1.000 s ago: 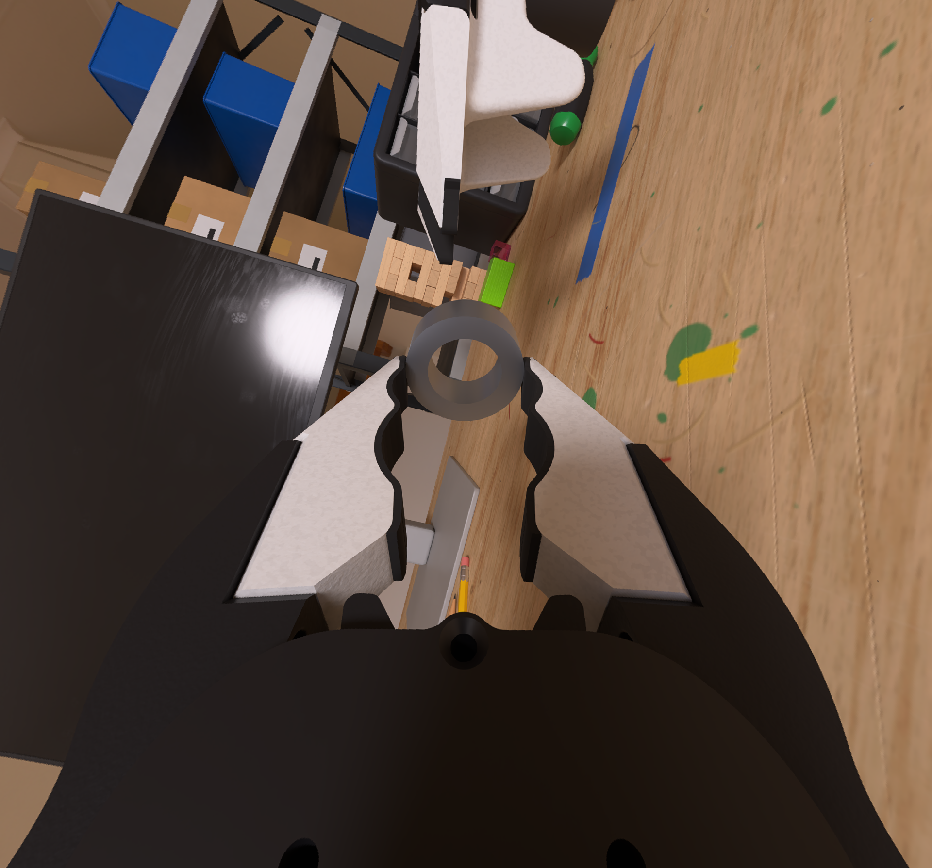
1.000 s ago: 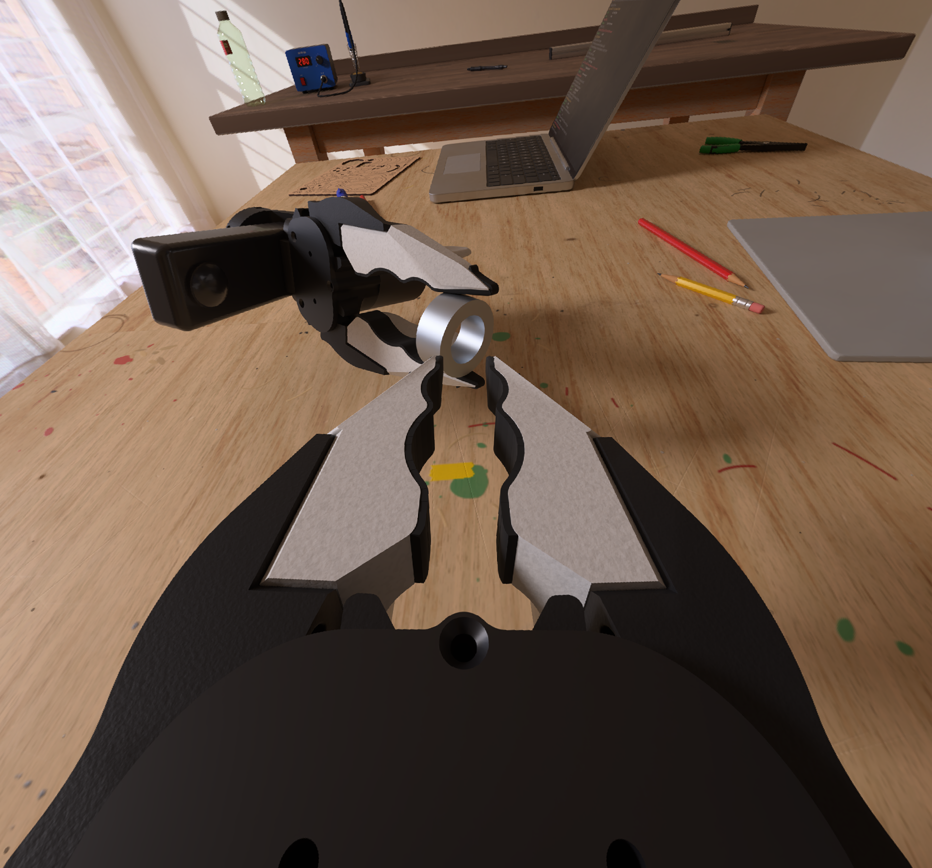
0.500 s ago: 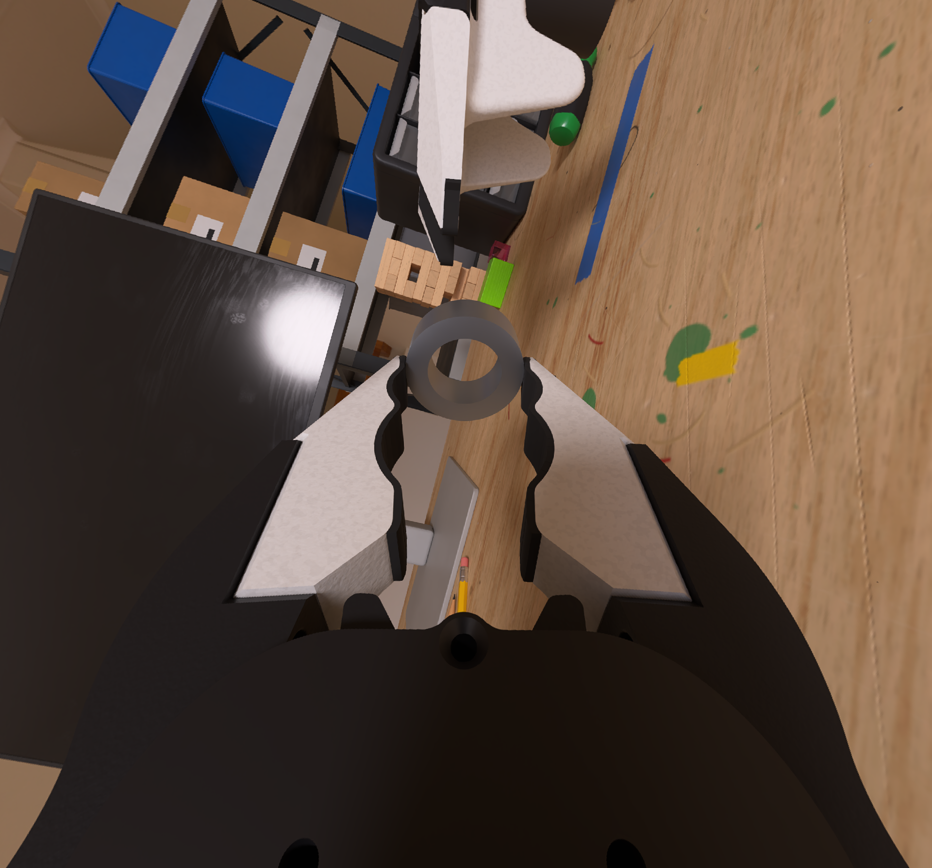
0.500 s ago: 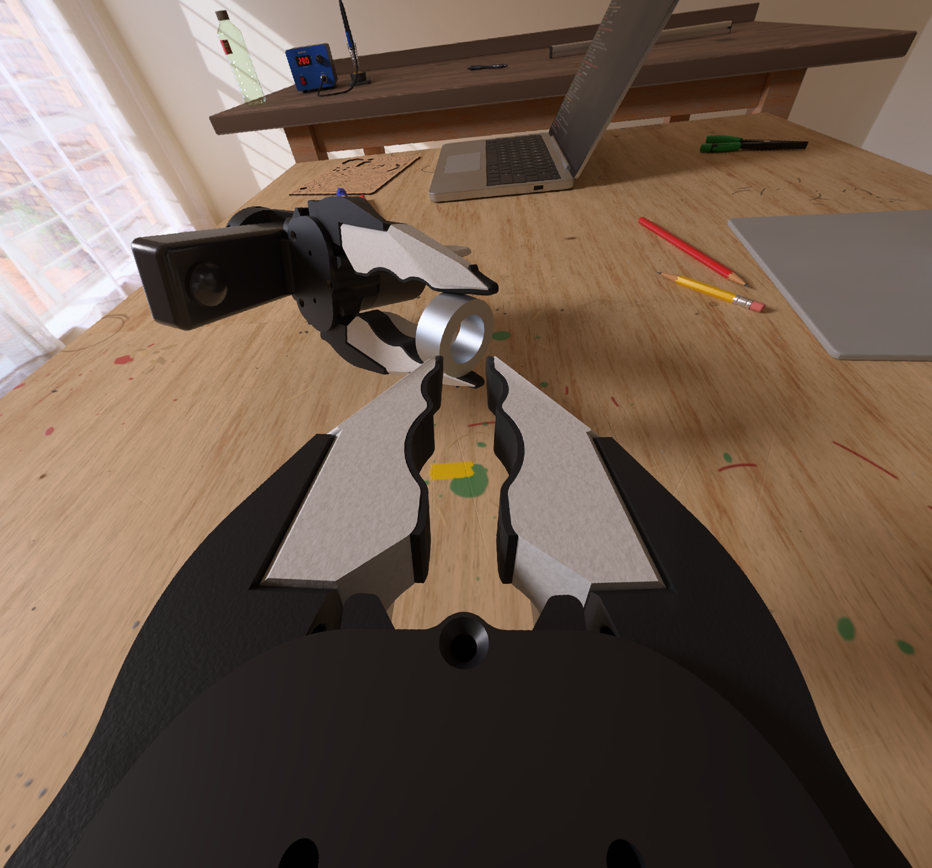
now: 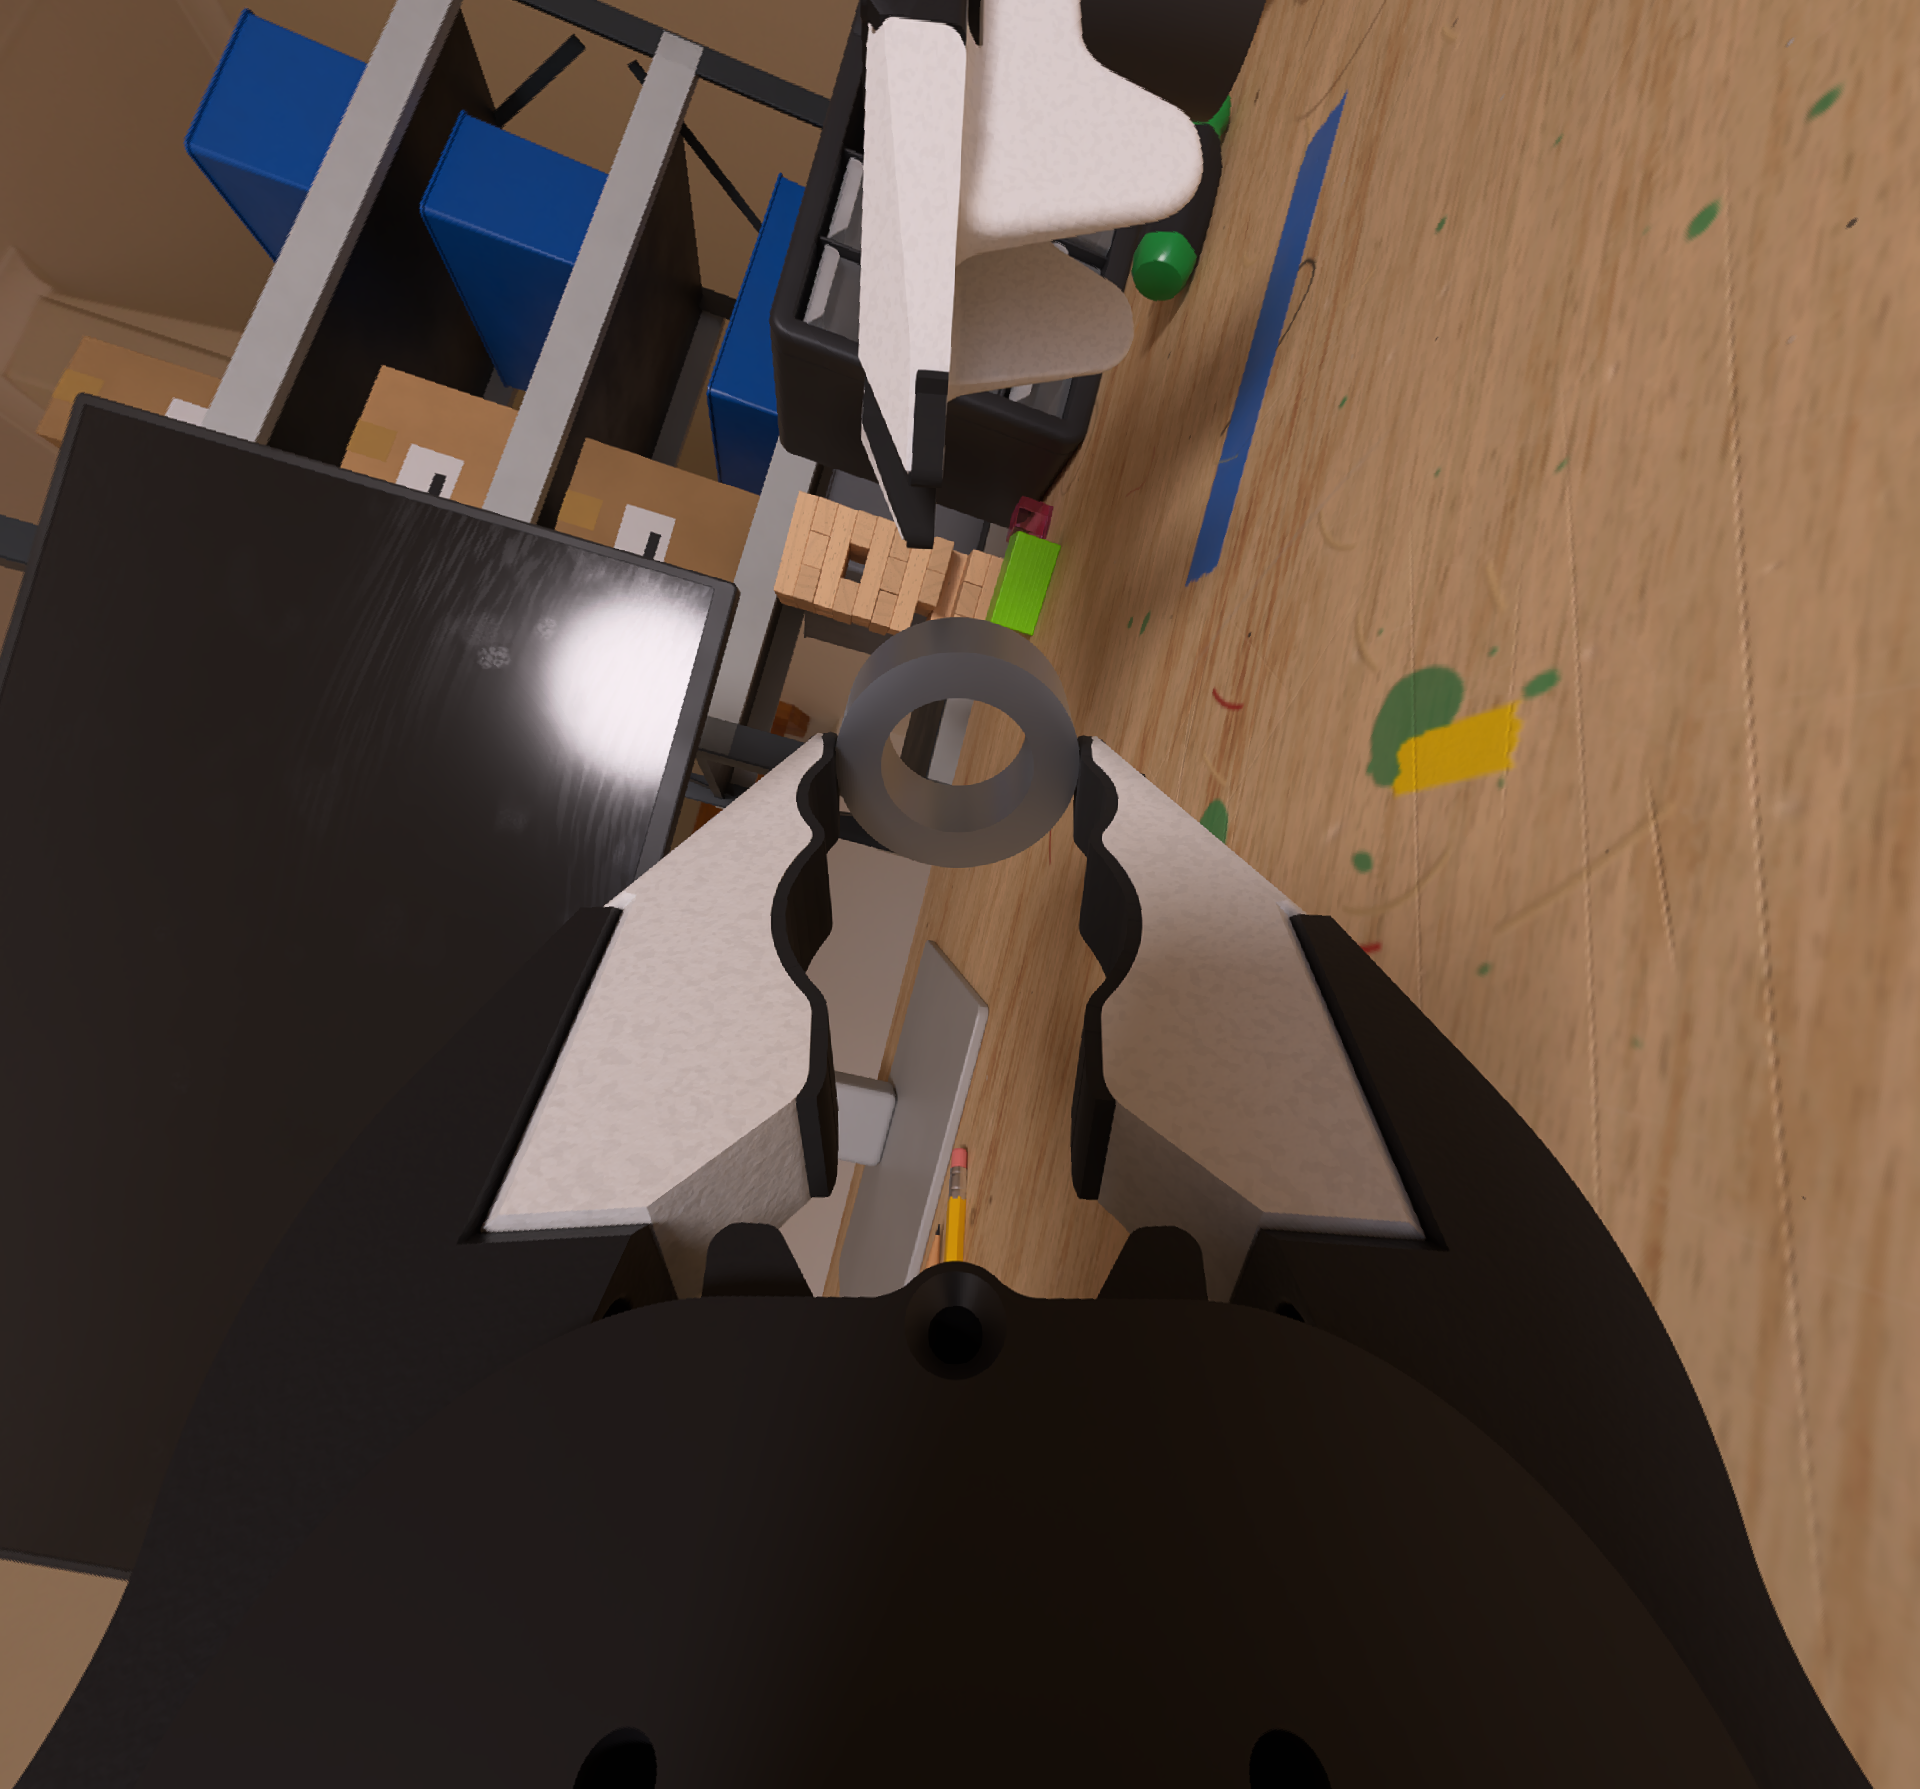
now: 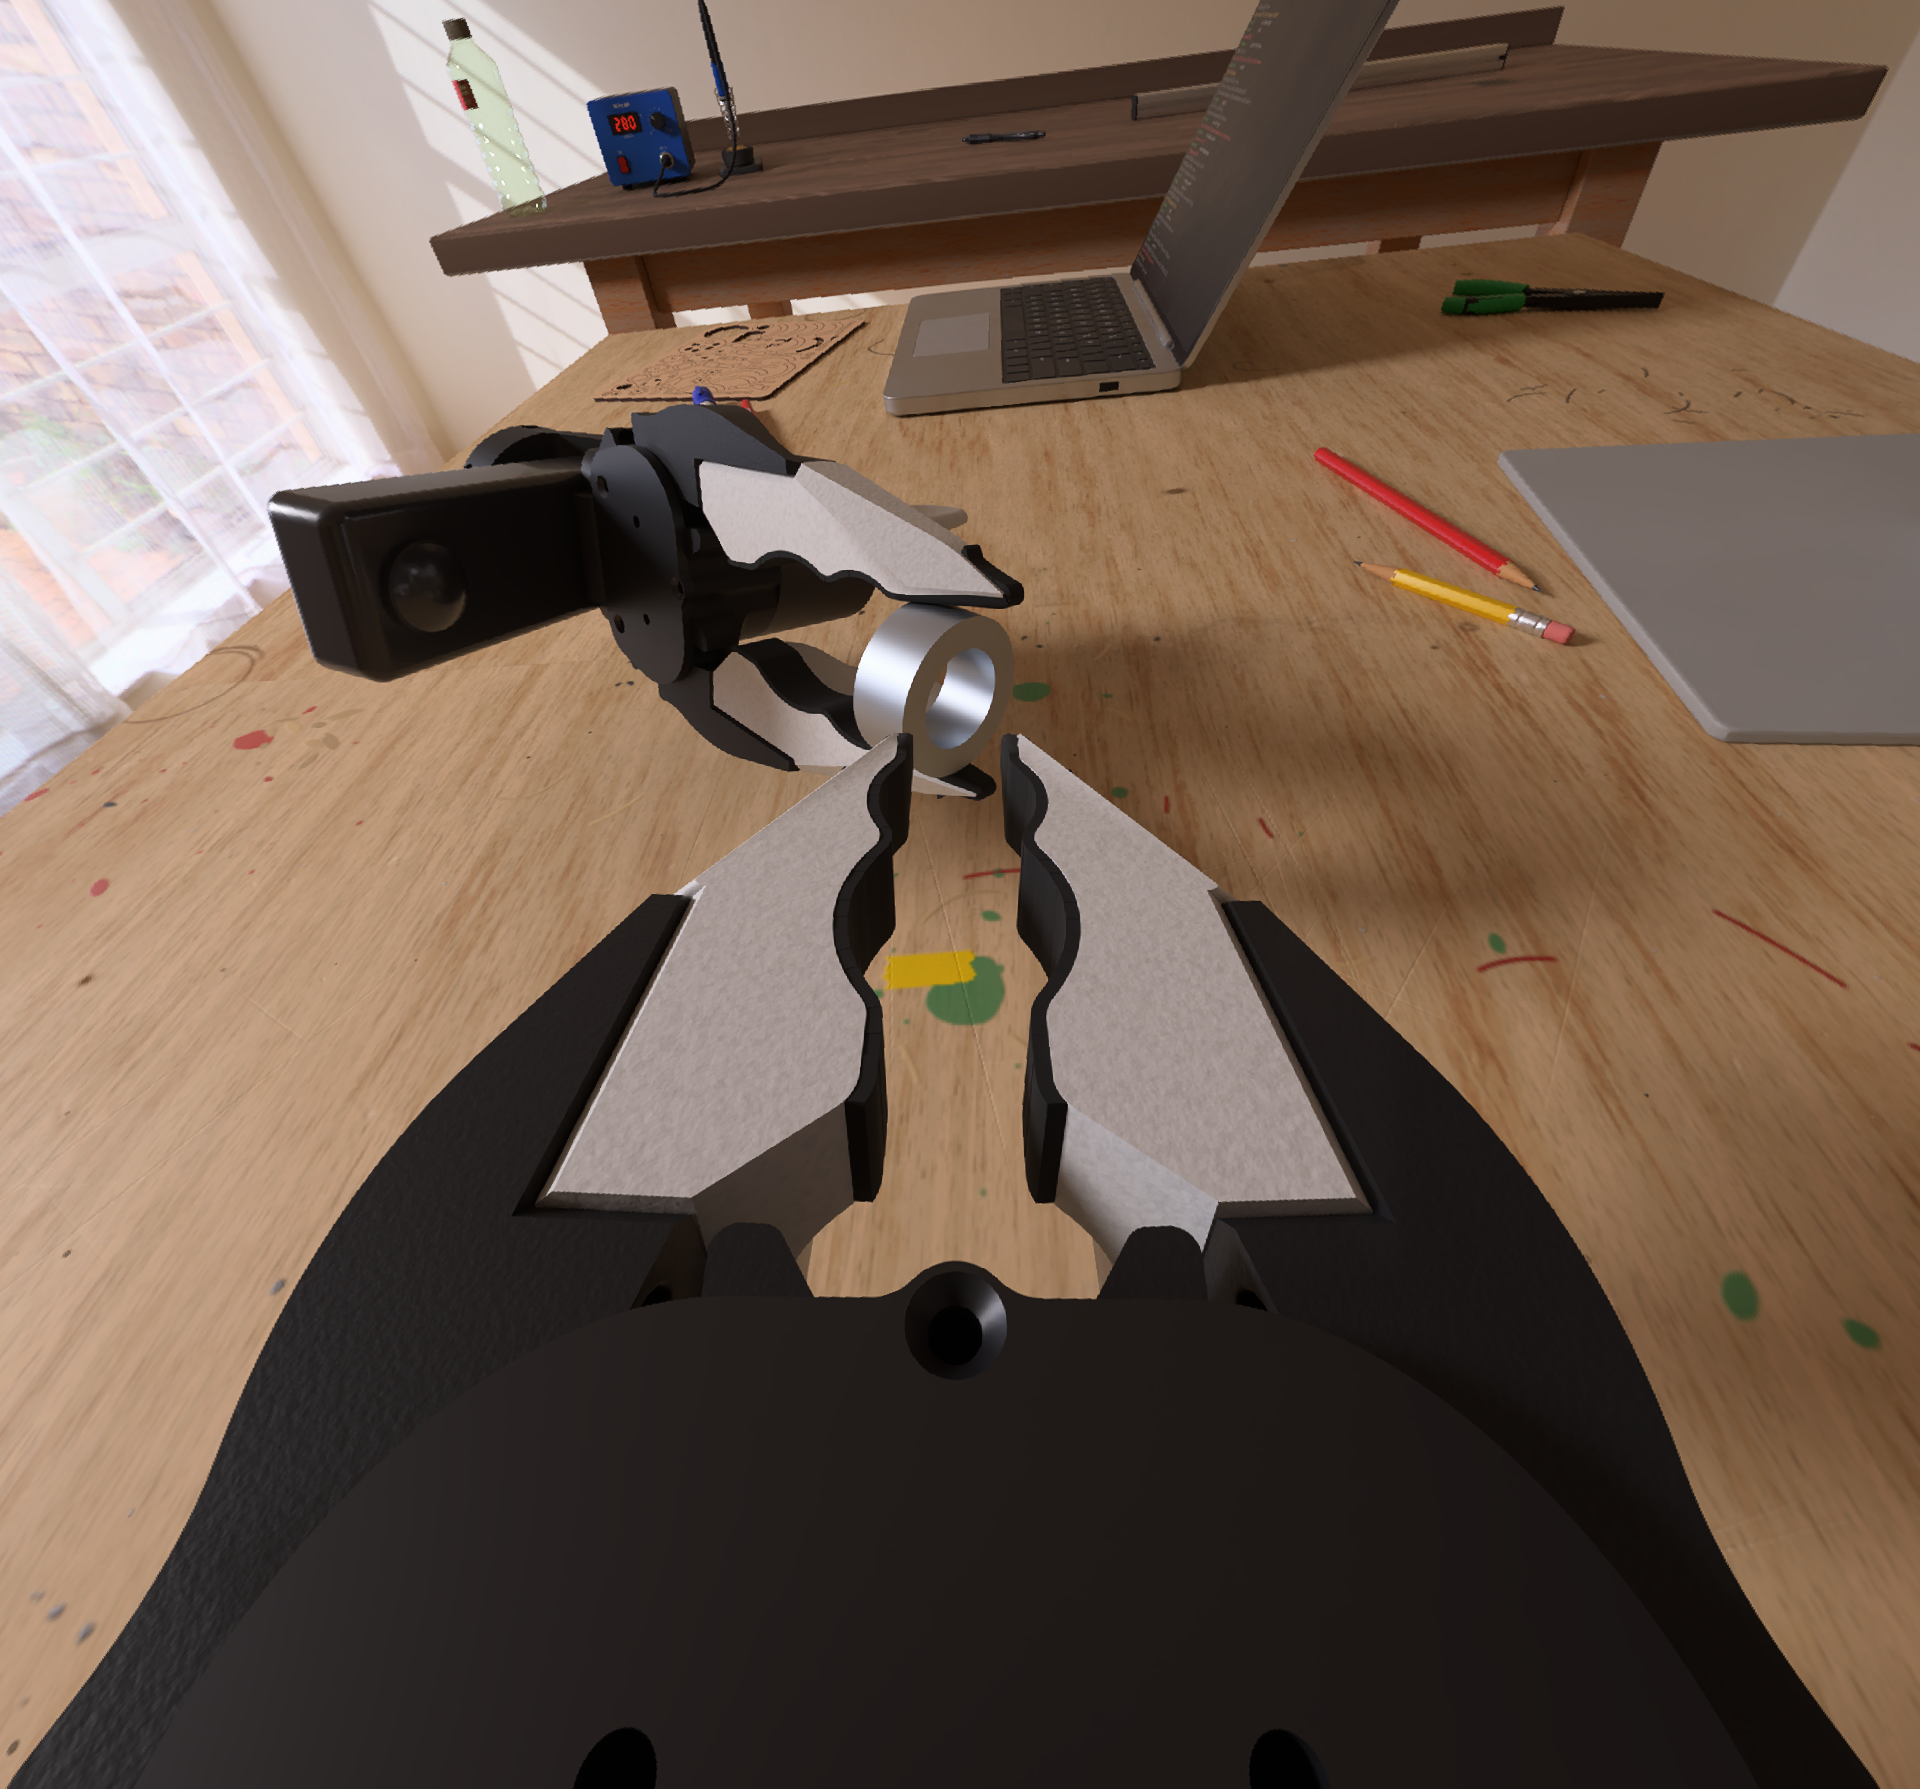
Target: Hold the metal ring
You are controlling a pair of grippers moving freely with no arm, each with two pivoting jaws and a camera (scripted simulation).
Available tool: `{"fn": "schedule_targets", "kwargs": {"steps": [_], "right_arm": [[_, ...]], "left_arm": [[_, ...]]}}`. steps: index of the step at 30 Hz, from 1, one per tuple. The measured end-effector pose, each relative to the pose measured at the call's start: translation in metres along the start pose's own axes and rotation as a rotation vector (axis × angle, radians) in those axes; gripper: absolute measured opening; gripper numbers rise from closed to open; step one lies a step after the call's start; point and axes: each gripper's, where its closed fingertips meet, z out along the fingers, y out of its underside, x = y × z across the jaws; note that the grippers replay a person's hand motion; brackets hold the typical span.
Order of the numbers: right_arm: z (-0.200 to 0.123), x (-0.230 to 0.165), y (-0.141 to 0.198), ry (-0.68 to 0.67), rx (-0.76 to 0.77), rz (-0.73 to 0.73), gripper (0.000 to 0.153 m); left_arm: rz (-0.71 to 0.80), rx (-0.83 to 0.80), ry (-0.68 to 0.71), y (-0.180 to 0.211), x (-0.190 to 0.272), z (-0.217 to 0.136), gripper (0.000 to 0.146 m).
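Above the table [image 6: 1299, 908], the left gripper [image 5: 956, 752] clamps the ring [image 5: 956, 747] between its fingertips. The right gripper [image 6: 956, 747], jaws narrowly parted, seems to touch the ring's edge; contact is unclear.

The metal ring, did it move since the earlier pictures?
No. The metal ring sits in the same spot above the yellow tape on the table, held by the left claw.
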Motion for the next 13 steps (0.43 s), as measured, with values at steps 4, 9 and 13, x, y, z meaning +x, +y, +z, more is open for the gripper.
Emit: {"fn": "schedule_targets", "kwargs": {"steps": [4,9,13], "right_arm": [[0.0,0.0001,-0.0001,0.002,-0.001,-0.002,0.017],[0.0003,0.0011,-0.0009,0.022,-0.005,-0.028,0.016],[0.0,0.0022,-0.002,0.036,-0.005,-0.038,0.016]], "left_arm": [[0.001,-0.001,-0.001,0.0,0.0001,-0.0001,0.045],[0.003,-0.006,-0.007,0.0005,-0.0008,-0.0001,0.045],[0.027,-0.019,-0.03,0.0012,-0.0034,0.0001,0.045]]}}
